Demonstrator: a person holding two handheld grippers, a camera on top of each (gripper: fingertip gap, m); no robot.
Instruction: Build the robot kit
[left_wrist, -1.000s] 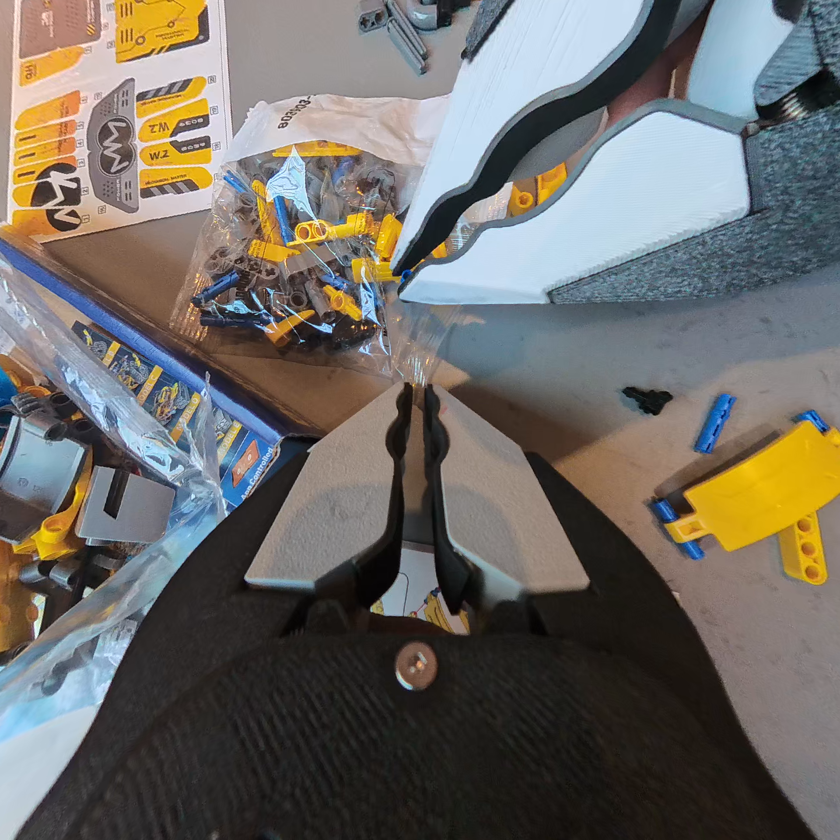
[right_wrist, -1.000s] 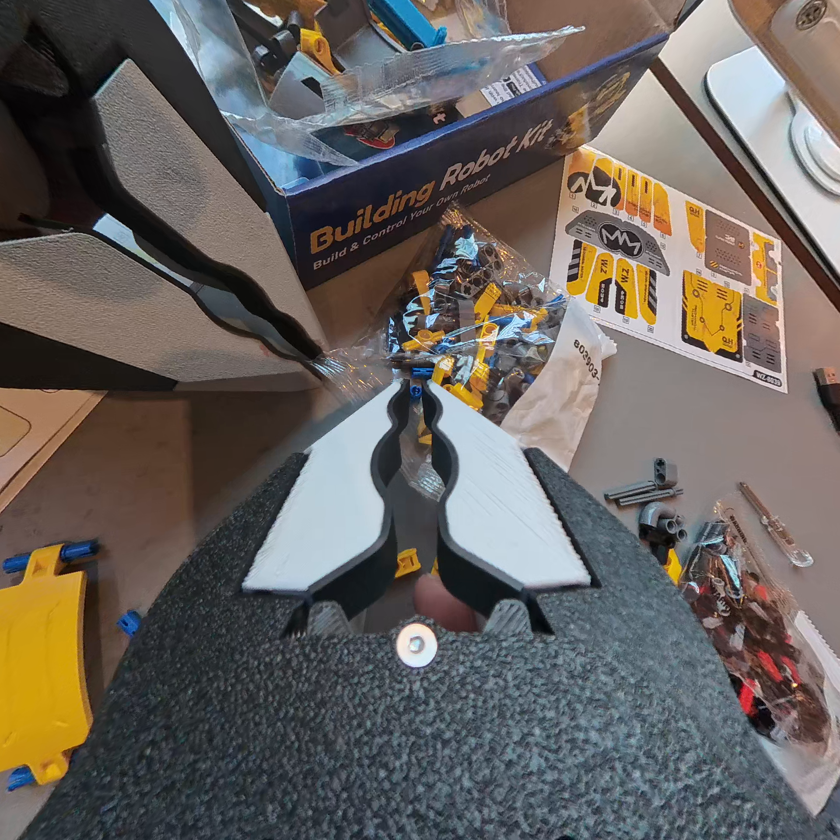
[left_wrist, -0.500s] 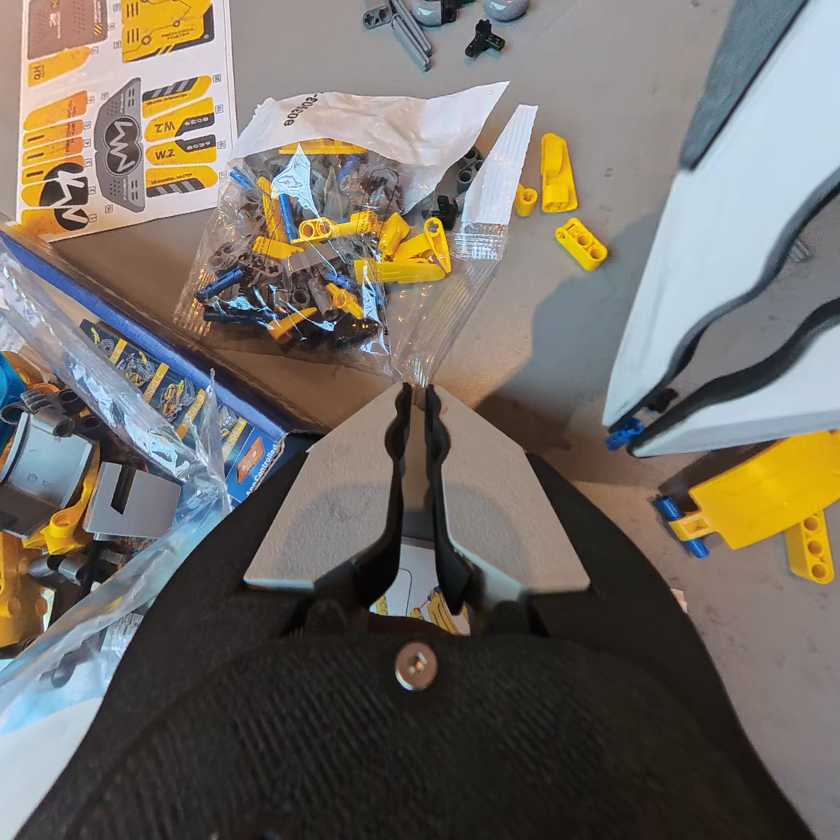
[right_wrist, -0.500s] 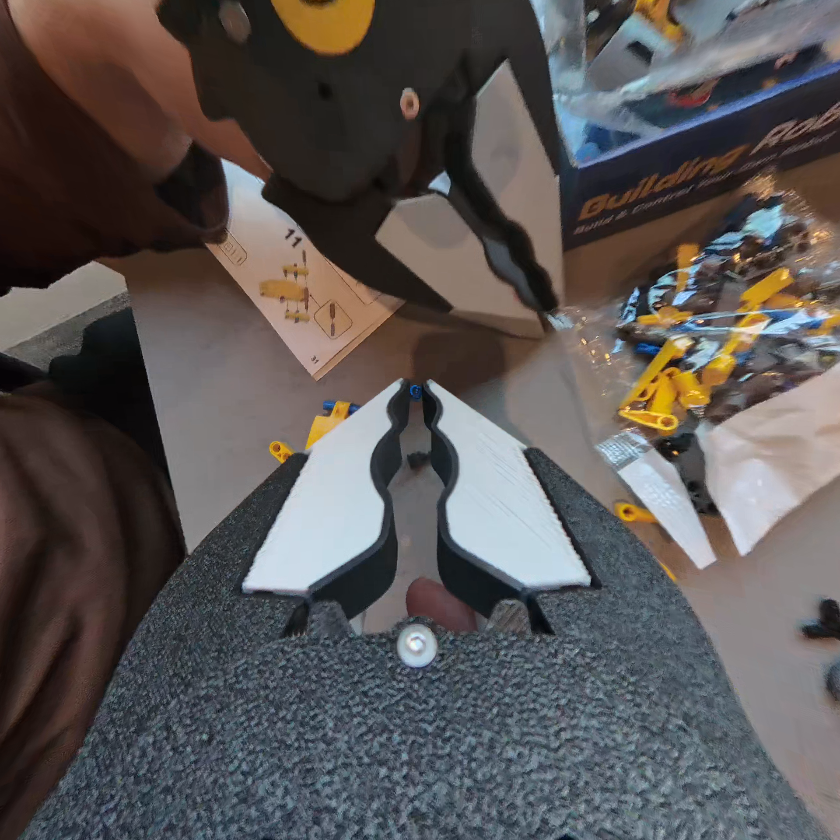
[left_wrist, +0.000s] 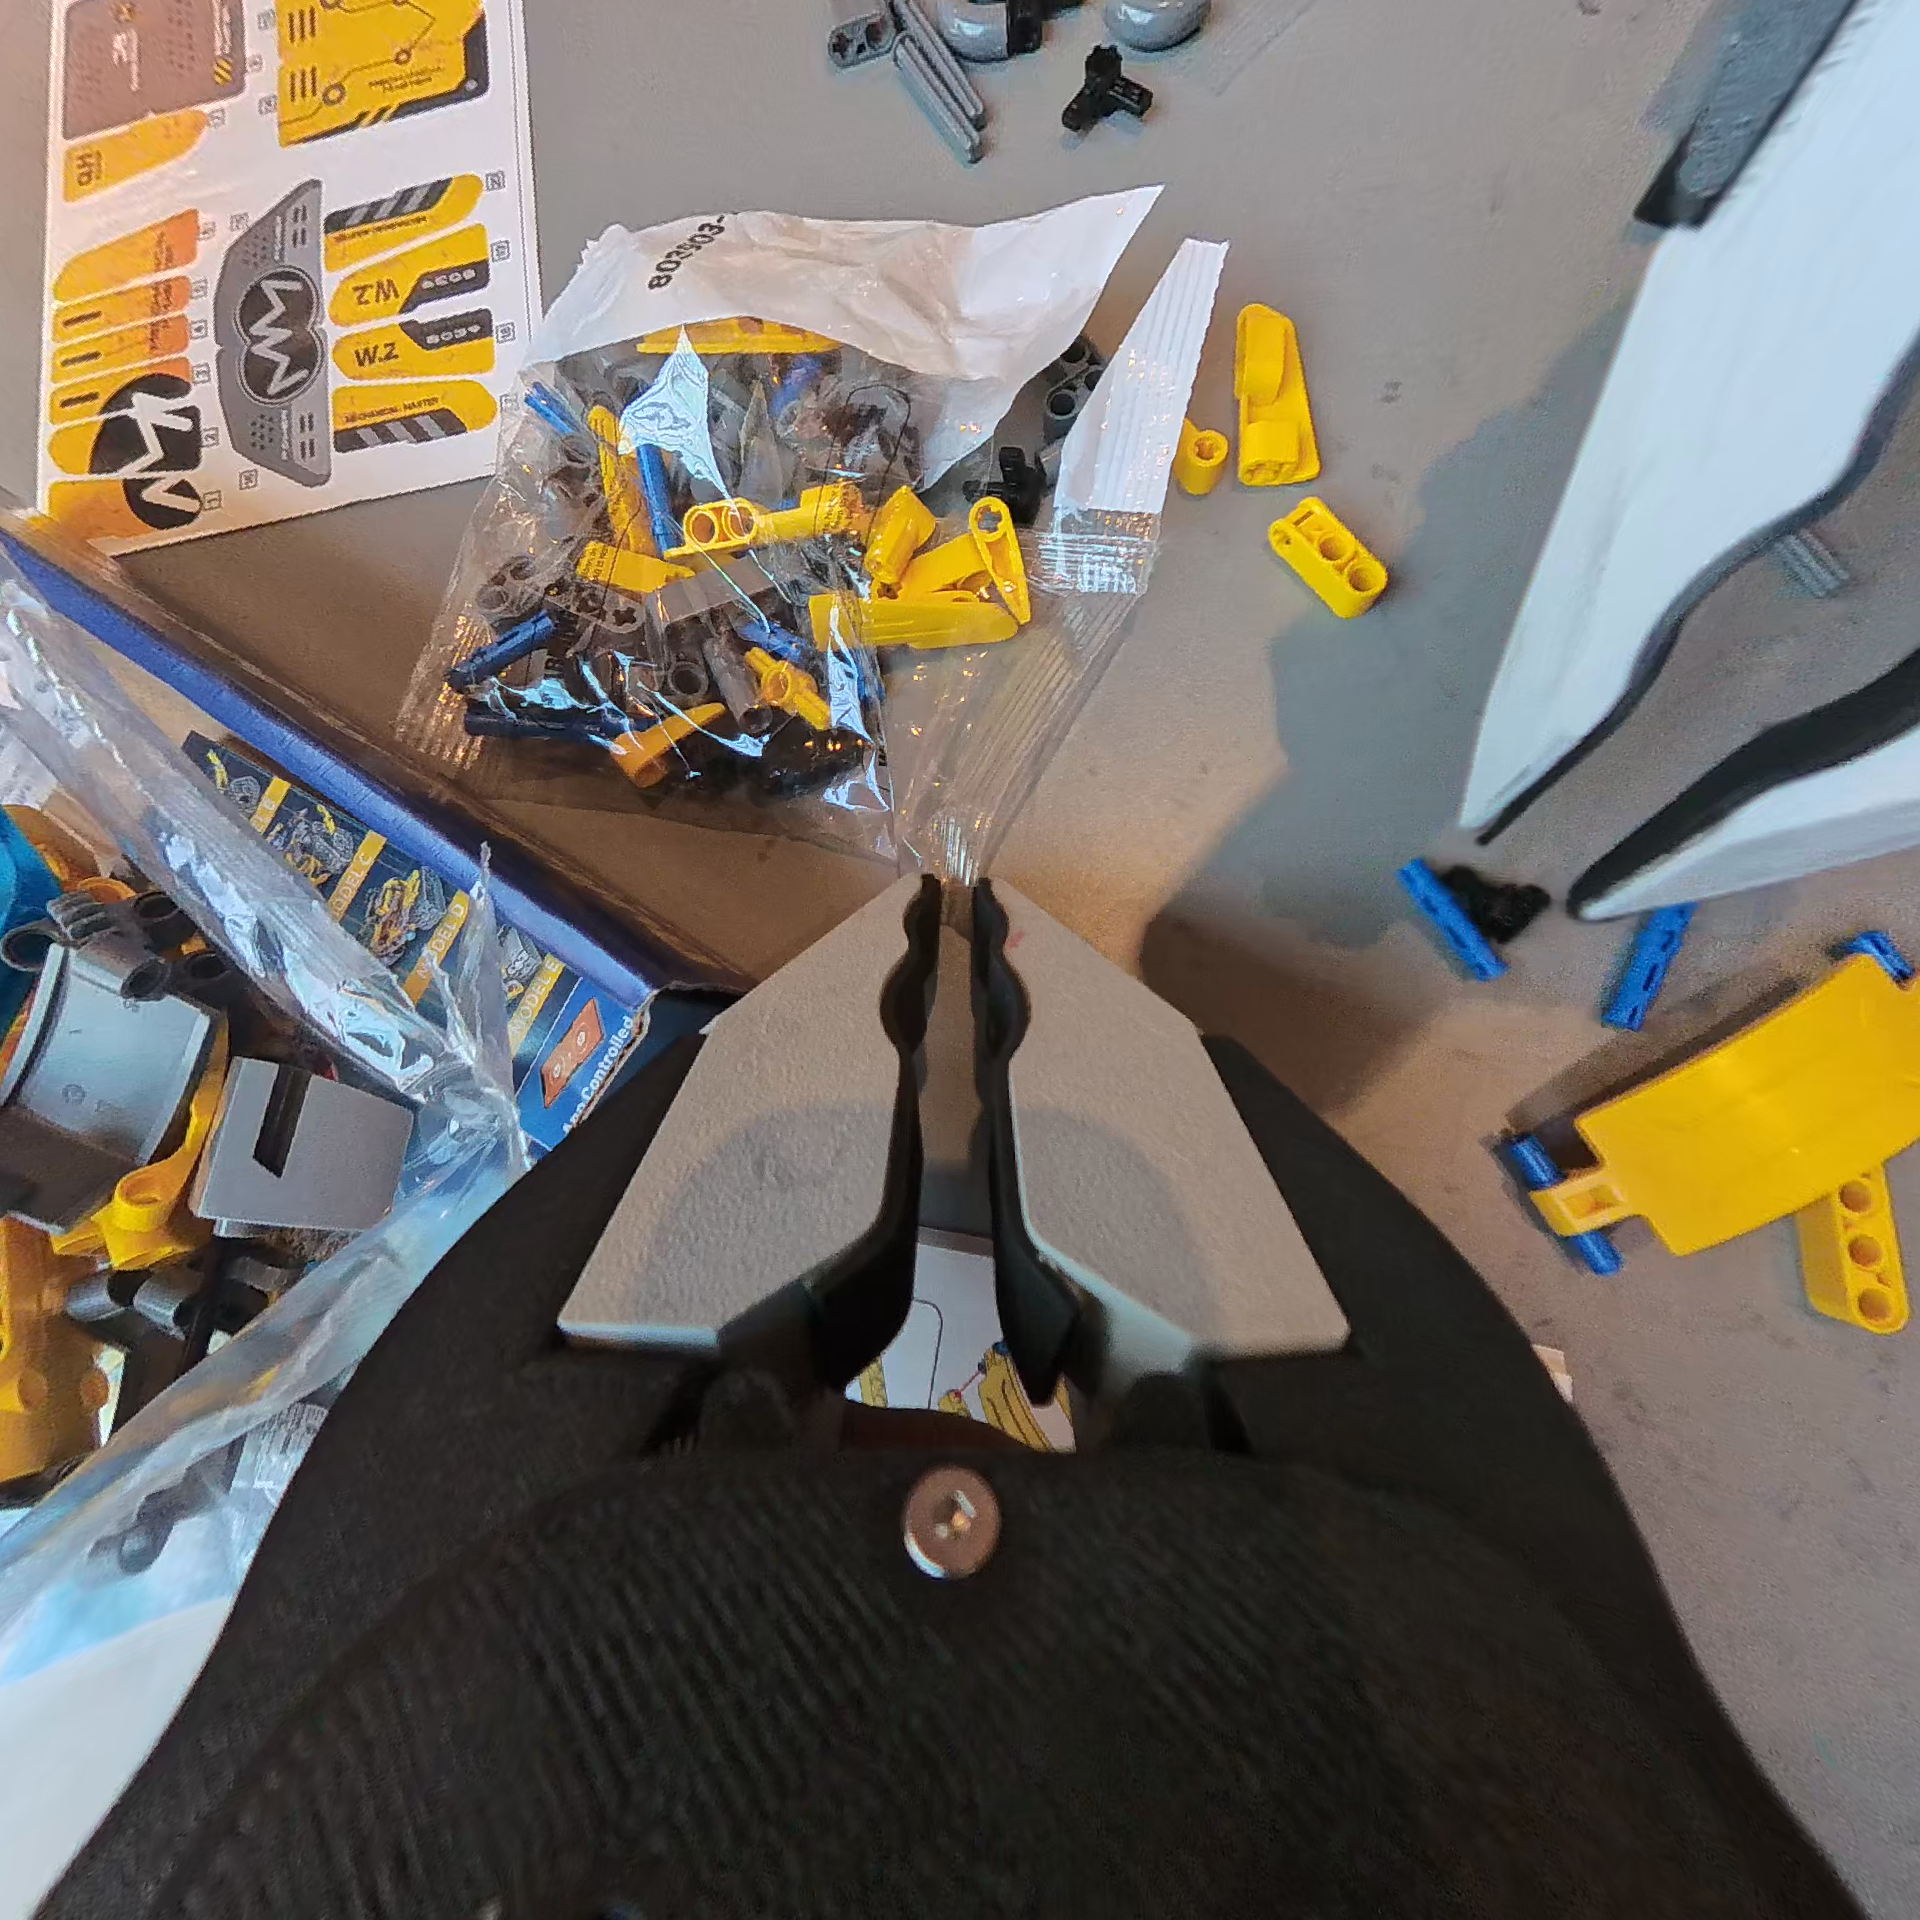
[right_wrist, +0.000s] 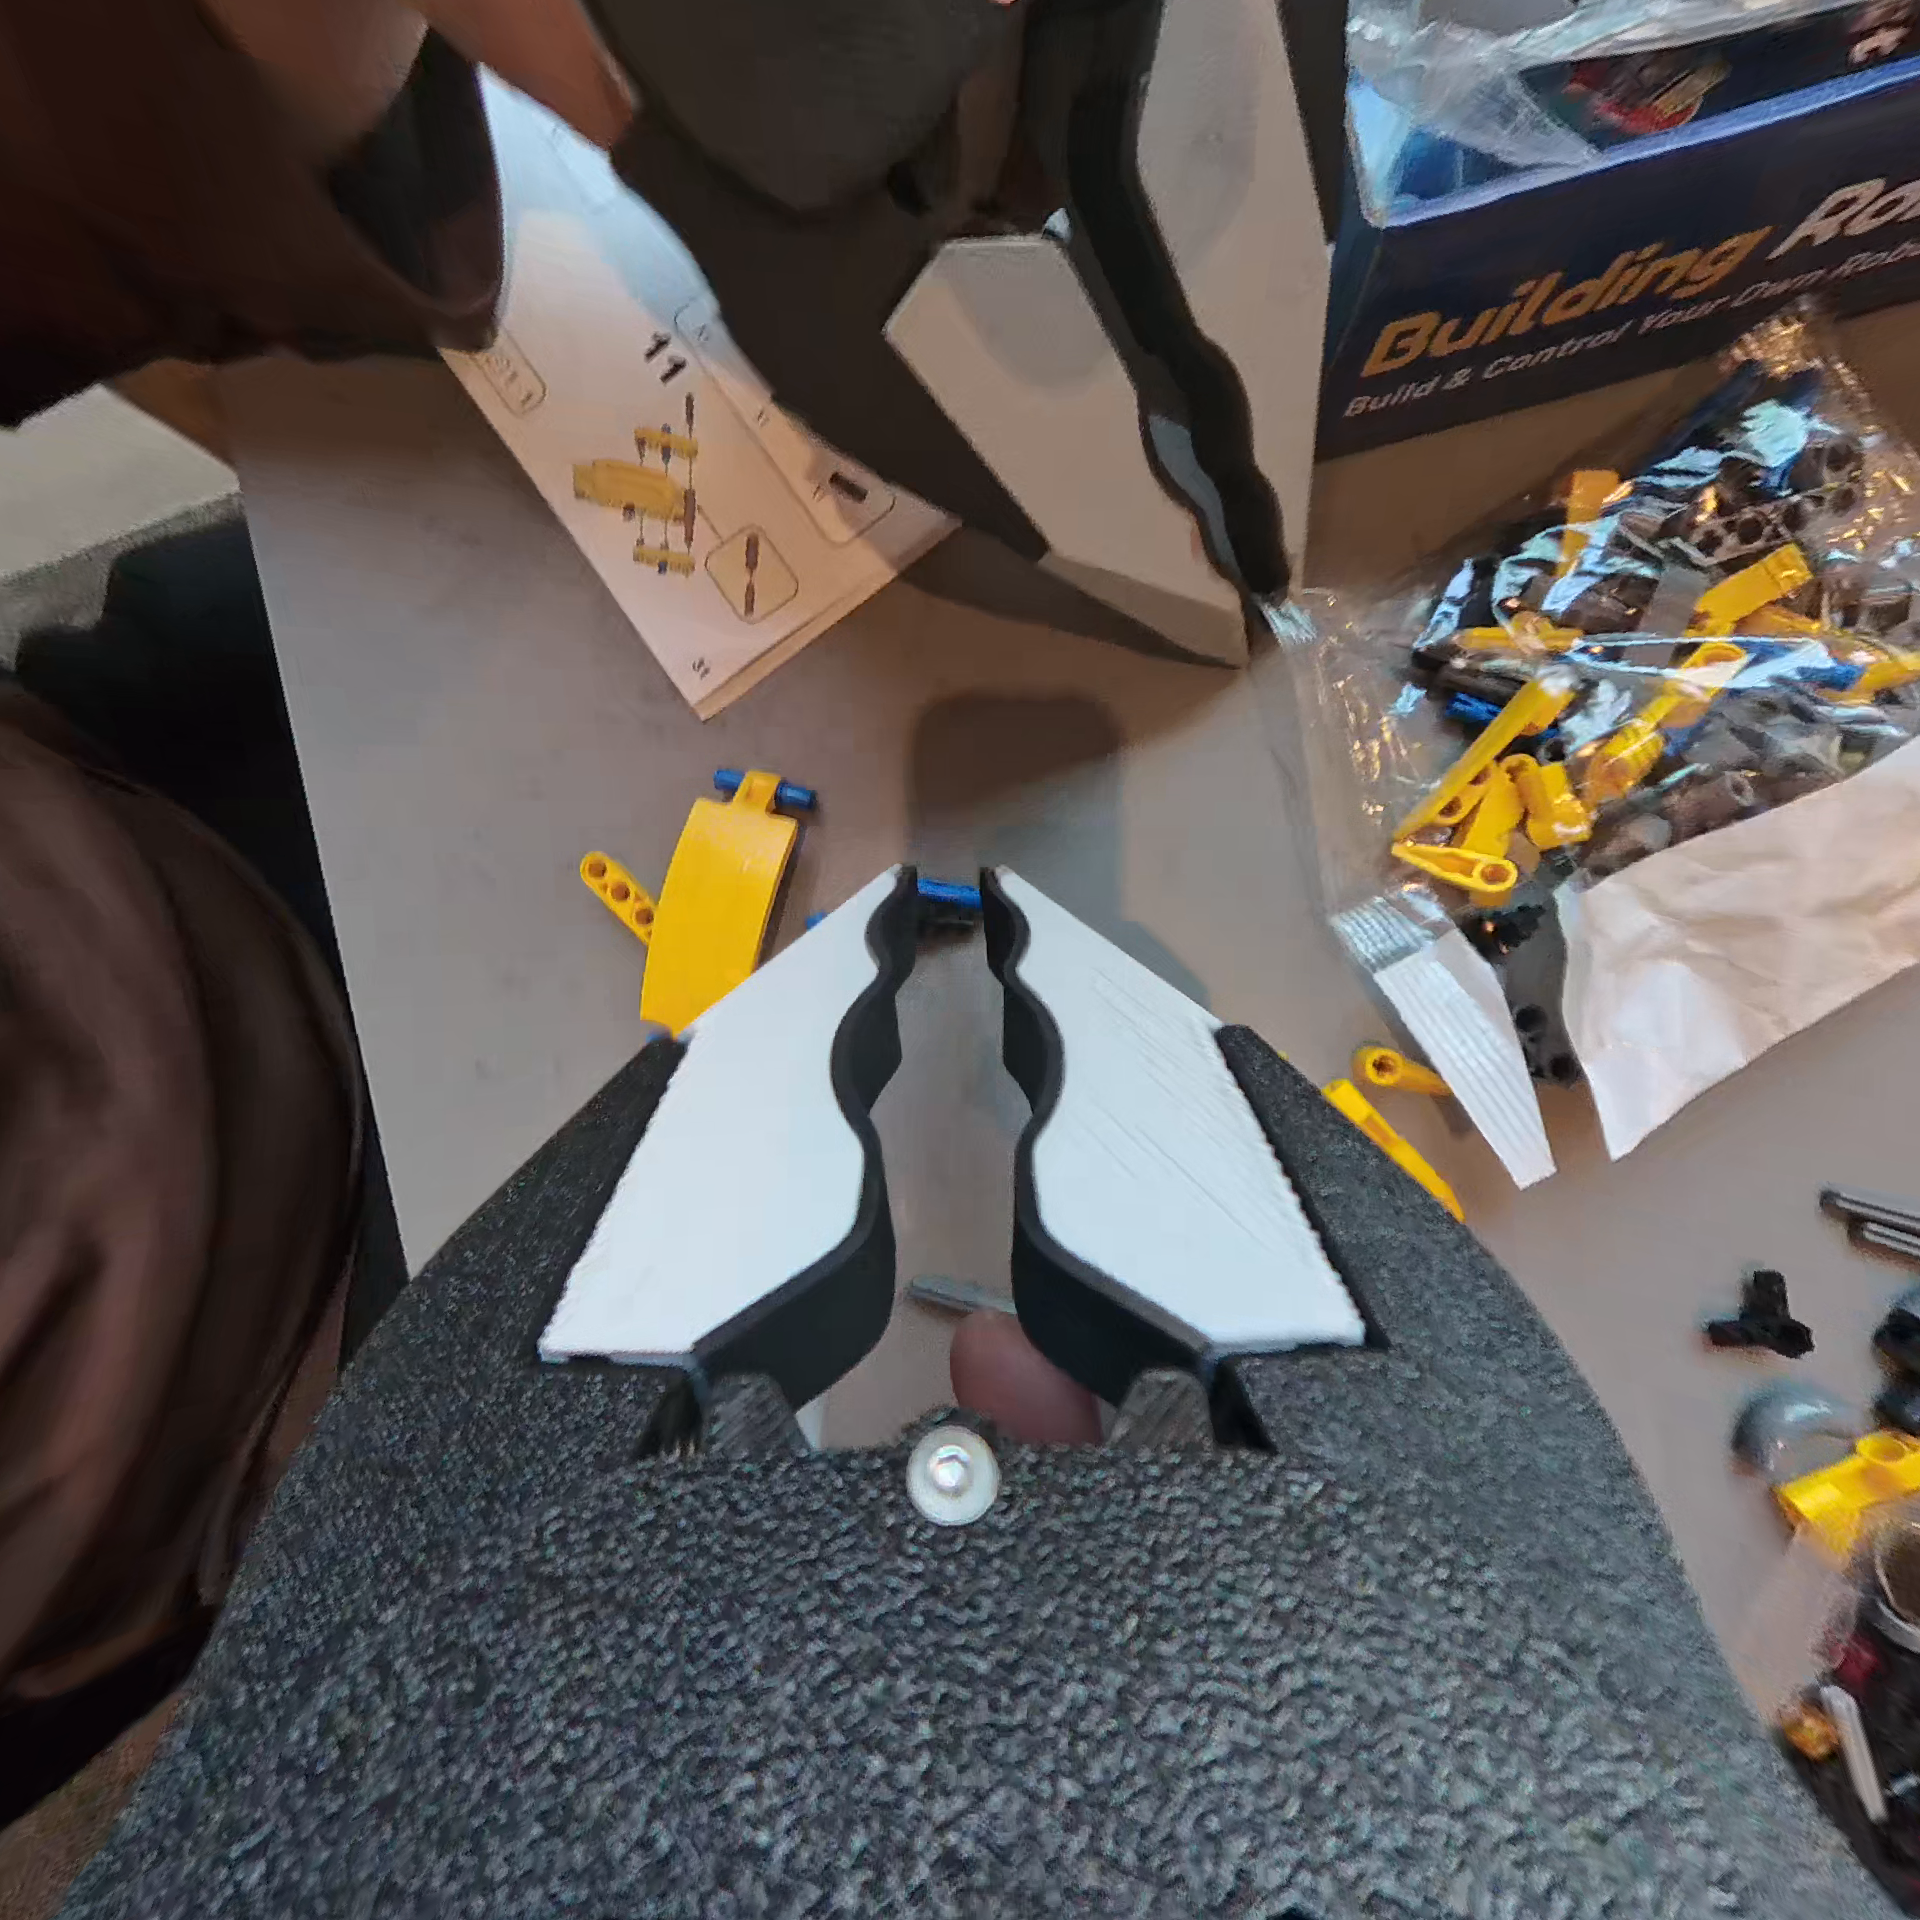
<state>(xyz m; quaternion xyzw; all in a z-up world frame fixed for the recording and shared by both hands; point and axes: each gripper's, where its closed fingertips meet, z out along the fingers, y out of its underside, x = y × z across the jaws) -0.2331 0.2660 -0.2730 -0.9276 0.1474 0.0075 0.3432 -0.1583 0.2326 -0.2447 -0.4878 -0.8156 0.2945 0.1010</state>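
Left tool (left_wrist: 951, 883) clamped; right tool (right_wrist: 948, 883) slightly parted.

Left gripper (left_wrist: 954, 883): grey fingers, black wavy pads, black housing w/ silver screw. Right gripper (right_wrist: 948, 883): white fingers, speckled grey housing. Brown sleeve (right_wrist: 156, 187).

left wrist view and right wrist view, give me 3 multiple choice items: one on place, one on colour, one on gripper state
1. Where does the sticker sheet lie?
A. inside the box
B. on the table beyond the parts bag
C. under the curved panel

2. What colour is the curved panel?
A. red
B. green
C. yellow

3. What does the left gripper do?
A. pinches the clear corner of the parts bag
B. hangs wide open over the box
C. holds a blue pin

Key: 1 B, the sheet lies flat past the bag; 2 C, it is plainly yellow; 3 A, the plastic corner runs in between its closed tips.
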